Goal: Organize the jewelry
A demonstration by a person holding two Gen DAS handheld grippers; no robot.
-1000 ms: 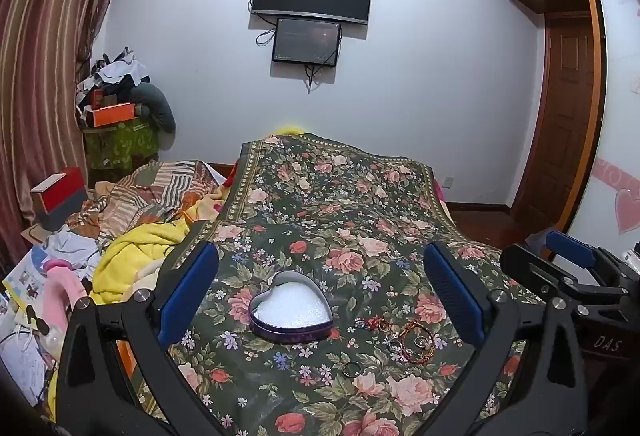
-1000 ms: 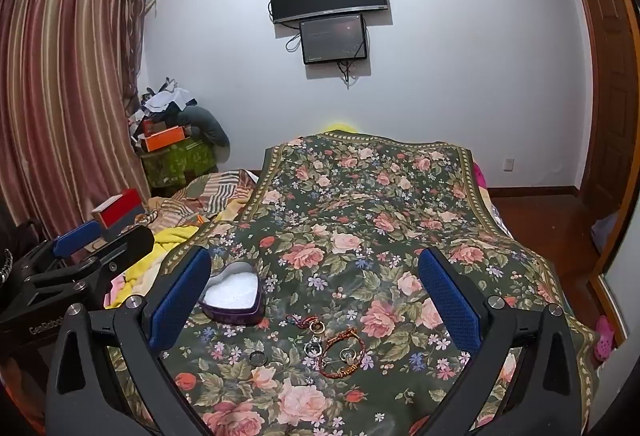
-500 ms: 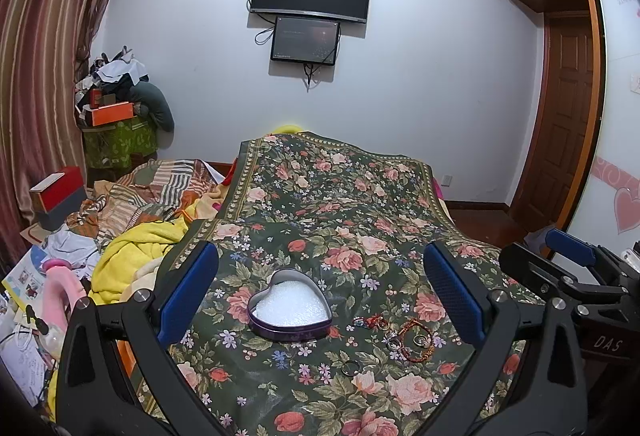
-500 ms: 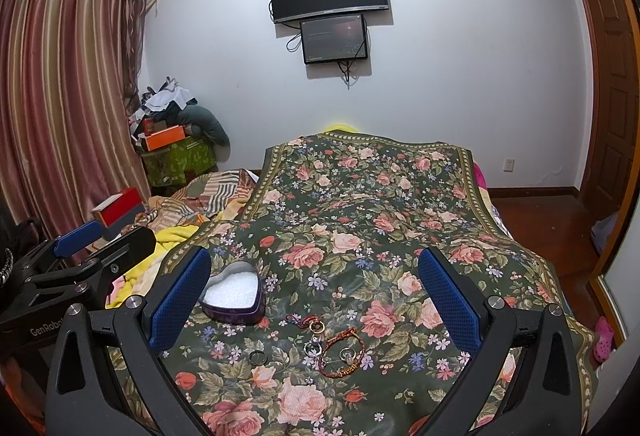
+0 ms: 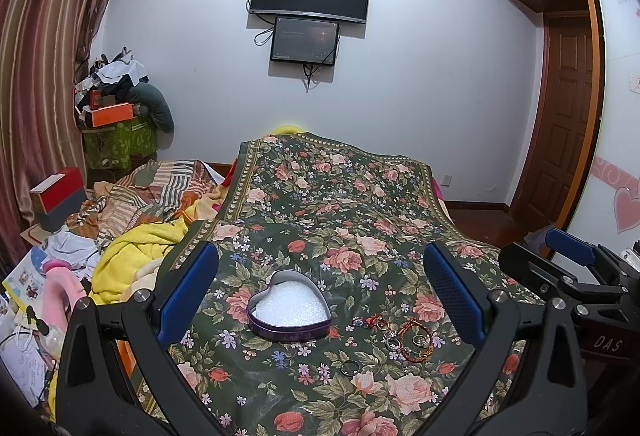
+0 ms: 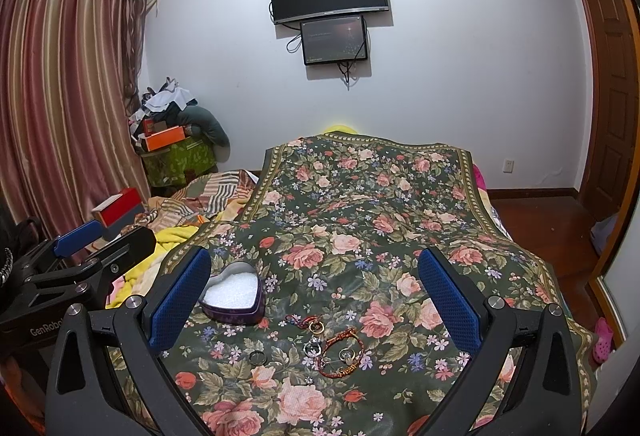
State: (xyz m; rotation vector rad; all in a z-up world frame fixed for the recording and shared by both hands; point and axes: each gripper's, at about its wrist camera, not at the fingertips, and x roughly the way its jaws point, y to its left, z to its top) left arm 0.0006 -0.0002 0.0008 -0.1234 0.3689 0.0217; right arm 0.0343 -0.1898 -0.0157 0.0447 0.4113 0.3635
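Both sets of jaws wide, holding nothing: left gripper (image 5: 320, 300), right gripper (image 6: 314, 300). Bed (image 6: 360, 203) ahead is bare floral cover, its edge dropping off past the right jaw. Red cord bracelet (image 6: 340, 354), rings (image 6: 258, 357) and a small charm (image 6: 302, 320) lie between the right jaws. Heart tin (image 5: 289, 304), white foam inside, sits between the left jaws.

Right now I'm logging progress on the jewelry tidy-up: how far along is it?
Nothing looks done: the heart-shaped tin is open and shows only its white padding. Nothing is in hand: the left gripper and right gripper are both open and empty. Left to do: the red braided bracelet, the rings beside it and the dark ring all lie on the floral bedspread.
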